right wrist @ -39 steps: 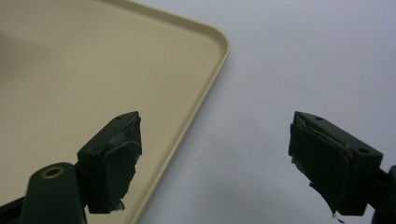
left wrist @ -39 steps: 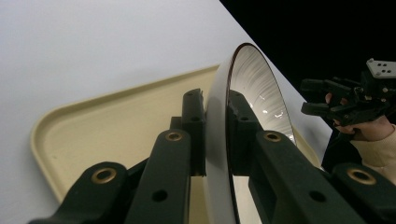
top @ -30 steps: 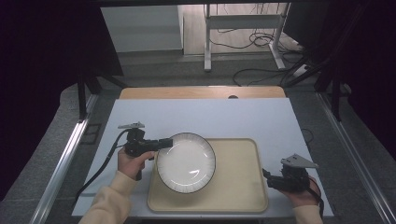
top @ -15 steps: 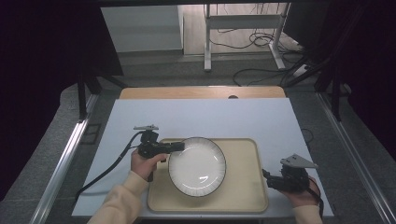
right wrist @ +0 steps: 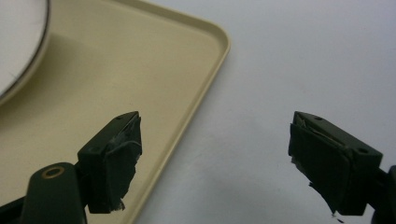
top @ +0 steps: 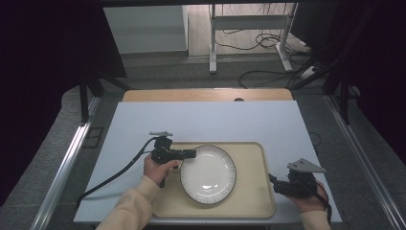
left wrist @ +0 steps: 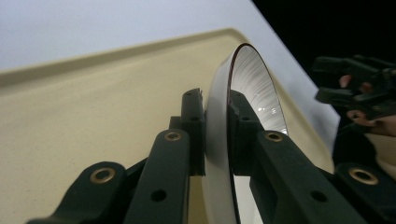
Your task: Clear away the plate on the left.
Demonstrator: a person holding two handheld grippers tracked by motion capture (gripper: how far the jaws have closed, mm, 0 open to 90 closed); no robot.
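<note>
A white plate [top: 208, 173] with a dark rim lies over the middle of a beige tray [top: 251, 196] on the white table. My left gripper [top: 187, 154] is shut on the plate's left rim; in the left gripper view the plate [left wrist: 252, 79] stands edge-on between the two jaws of the left gripper [left wrist: 216, 135]. My right gripper [top: 274, 183] rests open just off the tray's right edge. Between the wide-apart jaws of the right gripper [right wrist: 212, 156] there is only the tray's corner [right wrist: 205, 60] and bare table. A slice of the plate [right wrist: 18, 42] shows at upper left.
A wooden board [top: 206, 95] lies along the table's far edge. The left gripper's cable [top: 115, 175] trails across the table to the front left. Metal rails [top: 67, 163] flank the table, and floor cables [top: 268, 72] lie beyond it.
My left gripper has carried the plate rightwards, from overhanging the tray's left edge to above its middle. The right gripper has stayed in place.
</note>
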